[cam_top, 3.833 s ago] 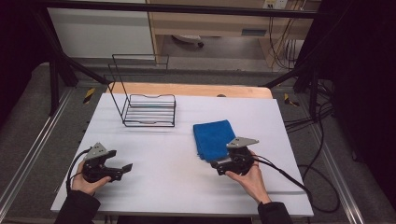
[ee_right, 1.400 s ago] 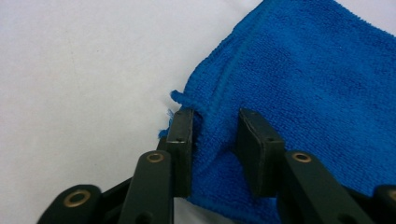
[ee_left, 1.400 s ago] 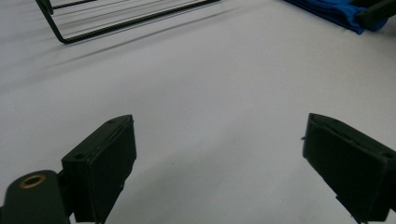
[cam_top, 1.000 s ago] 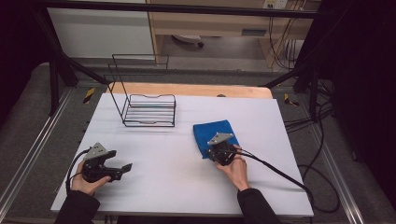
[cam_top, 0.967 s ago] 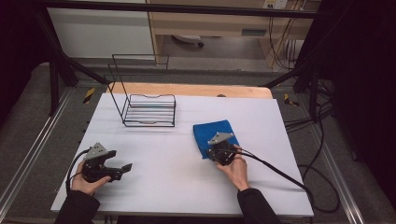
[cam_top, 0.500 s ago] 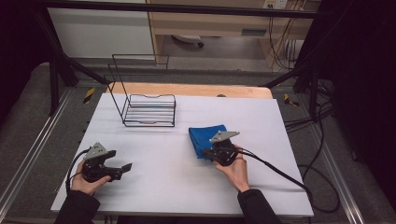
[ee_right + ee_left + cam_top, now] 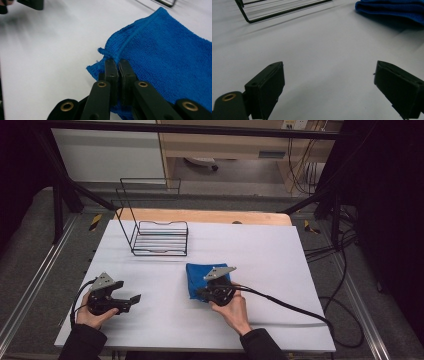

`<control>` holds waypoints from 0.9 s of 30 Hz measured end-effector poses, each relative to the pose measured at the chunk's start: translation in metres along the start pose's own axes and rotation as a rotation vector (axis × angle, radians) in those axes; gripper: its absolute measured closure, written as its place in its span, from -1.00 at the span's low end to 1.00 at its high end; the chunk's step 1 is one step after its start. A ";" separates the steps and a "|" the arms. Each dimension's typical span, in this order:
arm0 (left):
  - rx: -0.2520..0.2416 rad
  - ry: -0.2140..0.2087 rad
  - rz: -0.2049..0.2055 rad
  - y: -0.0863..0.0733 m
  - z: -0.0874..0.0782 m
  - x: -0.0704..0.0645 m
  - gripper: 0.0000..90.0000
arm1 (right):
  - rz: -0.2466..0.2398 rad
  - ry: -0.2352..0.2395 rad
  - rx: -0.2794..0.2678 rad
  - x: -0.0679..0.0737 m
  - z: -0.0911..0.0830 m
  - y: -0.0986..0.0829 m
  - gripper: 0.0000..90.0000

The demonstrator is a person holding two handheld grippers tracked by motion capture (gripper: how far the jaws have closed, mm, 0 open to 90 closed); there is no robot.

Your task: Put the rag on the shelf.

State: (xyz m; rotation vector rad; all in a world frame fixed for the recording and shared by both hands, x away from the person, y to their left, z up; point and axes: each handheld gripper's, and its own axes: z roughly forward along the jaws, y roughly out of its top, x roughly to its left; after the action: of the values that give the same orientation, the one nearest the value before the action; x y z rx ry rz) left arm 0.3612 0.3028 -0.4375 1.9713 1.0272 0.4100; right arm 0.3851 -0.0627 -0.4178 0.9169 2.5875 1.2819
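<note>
A folded blue towel [image 7: 196, 276] lies on the white table [image 7: 280, 265] near the middle. My right gripper [image 7: 200, 294] sits over the towel's near edge with its jaws pressed together on a fold of the cloth. In the right gripper view the towel [image 7: 170, 57] bunches up around my right gripper [image 7: 117, 62]. My left gripper [image 7: 134, 299] rests at the table's front left, held in a hand, jaws spread wide with nothing between them. In the left gripper view its fingers [image 7: 268, 85] frame bare table, and the towel [image 7: 392, 8] lies far ahead to the right.
A black wire rack [image 7: 159, 236] stands at the back left of the table, also seen at the top of the left gripper view as a wire rack [image 7: 284, 10]. A cable [image 7: 290, 306] trails from the right gripper across the table's right side.
My right gripper moved left onto the towel, shut on its near edge and dragged it left, bunching the cloth. The left gripper stayed in place.
</note>
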 end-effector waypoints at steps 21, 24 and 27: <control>0.000 0.007 -0.007 0.000 -0.001 0.001 -0.79 | -0.044 0.091 -0.005 0.057 0.046 0.023 0.95; 0.000 0.007 -0.007 0.000 -0.001 0.001 -0.79 | -0.041 0.084 -0.004 0.061 0.055 0.022 0.94; -0.001 0.008 -0.009 0.000 -0.002 0.002 -0.79 | -0.043 0.078 0.015 0.064 0.065 0.019 0.93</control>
State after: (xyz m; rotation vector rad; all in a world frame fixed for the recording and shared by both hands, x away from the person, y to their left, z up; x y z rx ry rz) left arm 0.3612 0.3051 -0.4366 1.9646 1.0405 0.4133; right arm 0.3651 0.0267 -0.4353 0.8248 2.6639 1.3142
